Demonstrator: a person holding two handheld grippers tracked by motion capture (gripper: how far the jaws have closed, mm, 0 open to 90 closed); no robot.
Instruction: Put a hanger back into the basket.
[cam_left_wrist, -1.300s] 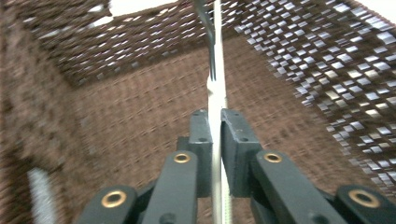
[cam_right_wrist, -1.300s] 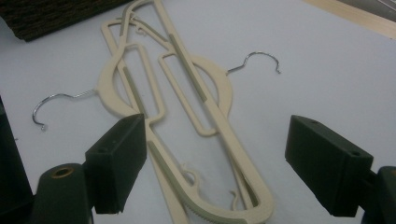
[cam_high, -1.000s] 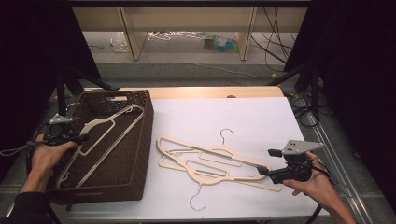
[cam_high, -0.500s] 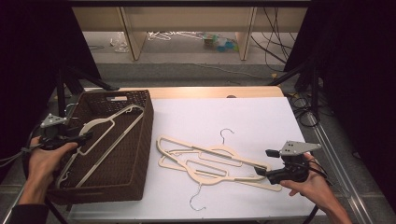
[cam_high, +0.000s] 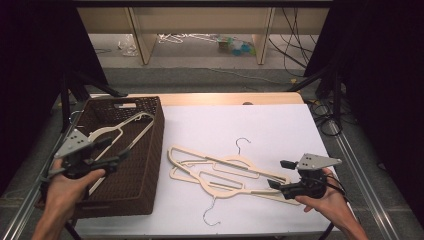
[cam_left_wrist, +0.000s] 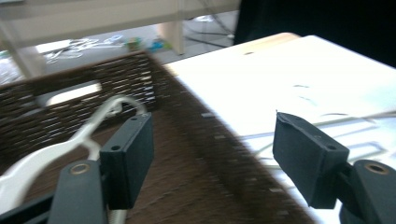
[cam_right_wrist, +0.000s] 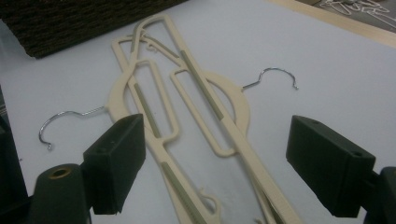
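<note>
- My left gripper (cam_high: 111, 152) was black, with a grey three-cornered plate on top, dotted with small holes.
- My right gripper (cam_high: 280, 174) matched it, a black cable trailing behind.
- Its jaws were blocky black pads with round brass-ringed holes at the base.
- My forearms were bare.

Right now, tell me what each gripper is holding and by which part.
Nothing is held. The left gripper hangs open over the basket, beside the hanger in it. The right gripper is open at the end of the two hangers on the table.

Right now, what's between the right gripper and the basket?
High view: two cream hangers lie crossed on the white tabletop between the right gripper and the wicker basket.
</note>
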